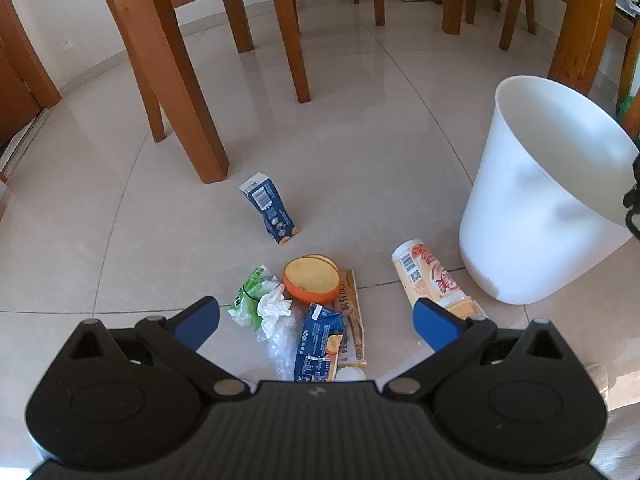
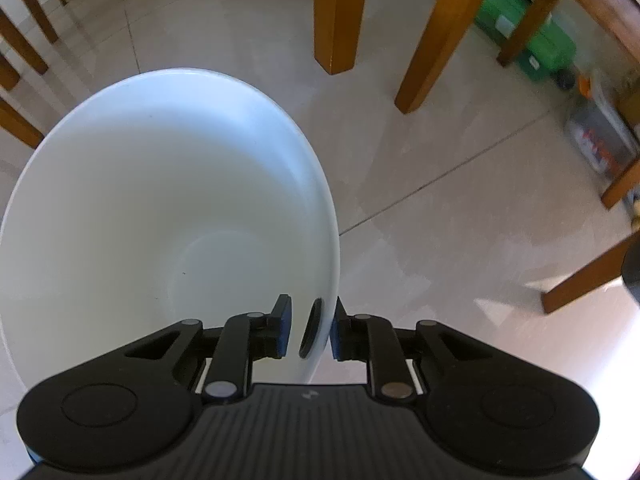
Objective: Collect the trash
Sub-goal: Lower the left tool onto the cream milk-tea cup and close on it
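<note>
1. Pale glossy floor tiles [image 1: 360, 140] ran under wooden chair legs [image 1: 176, 80], with the trash strewn on them.
2. One white bin [image 1: 532, 208] stood on the floor, ahead and to the right of the left tool [image 1: 314, 306]. From the right wrist view its inside [image 2: 160, 200] showed only bare white wall and bottom.
3. None of the trash lay in the bin. Just ahead of the left tool, between its fingers, lay a heap: an orange peel half [image 1: 310, 280], a green wrapper [image 1: 250, 292], a crumpled white tissue [image 1: 274, 306], clear plastic film [image 1: 282, 344], a flattened blue carton [image 1: 318, 344] and a long beige wrapper [image 1: 354, 320].
4. A cream drink cup [image 1: 428, 280] lay on its side by the left tool's right finger, near the foot of the bin. A second blue carton [image 1: 270, 210] stood tilted farther ahead, well apart from the heap.
5. The left tool pointed steeply down above the heap, its jaws wide and nothing between the pads.
6. The right tool [image 2: 311, 308] pointed almost straight down over the bin's near rim. Its jaws were narrow and straddled the wall beside an oval handle hole [image 2: 311, 328]: one finger inside the bin with a gap to the wall, the other just beside the outer face.
7. Beyond the right tool, to its right, a green box [image 2: 532, 40] sat under wooden furniture.
</note>
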Motion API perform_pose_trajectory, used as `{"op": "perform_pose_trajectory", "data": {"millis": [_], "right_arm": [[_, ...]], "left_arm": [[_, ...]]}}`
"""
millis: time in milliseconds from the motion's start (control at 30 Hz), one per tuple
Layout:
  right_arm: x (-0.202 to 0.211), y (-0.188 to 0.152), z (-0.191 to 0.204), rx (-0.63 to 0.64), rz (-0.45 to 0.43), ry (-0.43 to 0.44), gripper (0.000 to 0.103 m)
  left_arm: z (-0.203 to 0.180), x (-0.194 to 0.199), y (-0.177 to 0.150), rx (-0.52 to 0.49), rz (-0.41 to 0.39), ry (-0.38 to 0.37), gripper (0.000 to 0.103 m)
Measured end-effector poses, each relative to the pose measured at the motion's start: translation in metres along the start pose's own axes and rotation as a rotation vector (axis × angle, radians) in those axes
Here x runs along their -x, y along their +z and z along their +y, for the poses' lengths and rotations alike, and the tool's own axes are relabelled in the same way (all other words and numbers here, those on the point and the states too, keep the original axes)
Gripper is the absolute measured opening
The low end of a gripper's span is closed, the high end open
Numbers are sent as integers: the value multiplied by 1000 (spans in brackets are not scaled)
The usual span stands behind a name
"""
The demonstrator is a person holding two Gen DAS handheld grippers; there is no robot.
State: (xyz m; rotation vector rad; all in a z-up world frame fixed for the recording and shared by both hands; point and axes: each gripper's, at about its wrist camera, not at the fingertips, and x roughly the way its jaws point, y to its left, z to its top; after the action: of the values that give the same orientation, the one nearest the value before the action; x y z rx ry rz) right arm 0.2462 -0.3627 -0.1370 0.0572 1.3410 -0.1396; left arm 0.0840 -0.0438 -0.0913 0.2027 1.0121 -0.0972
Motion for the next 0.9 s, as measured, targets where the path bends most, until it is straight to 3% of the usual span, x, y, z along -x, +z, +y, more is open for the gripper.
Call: {"op": "perform_pose_trajectory", "data": {"millis": [33, 533, 667, 900], "right_arm": [[0, 0, 0, 3, -4, -15, 13], [7, 14, 12, 83, -49, -15, 12], [6, 18, 14, 101, -55, -15, 12], [1, 25, 10, 94, -43, 27, 12]], "left_arm": [[0, 0, 0, -1, -1, 2, 102], [8, -4, -21, -45, -61, 22, 102], [4, -12, -26, -68, 0, -68, 102], [-20, -39, -4, -125, -42, -267, 102]]}}
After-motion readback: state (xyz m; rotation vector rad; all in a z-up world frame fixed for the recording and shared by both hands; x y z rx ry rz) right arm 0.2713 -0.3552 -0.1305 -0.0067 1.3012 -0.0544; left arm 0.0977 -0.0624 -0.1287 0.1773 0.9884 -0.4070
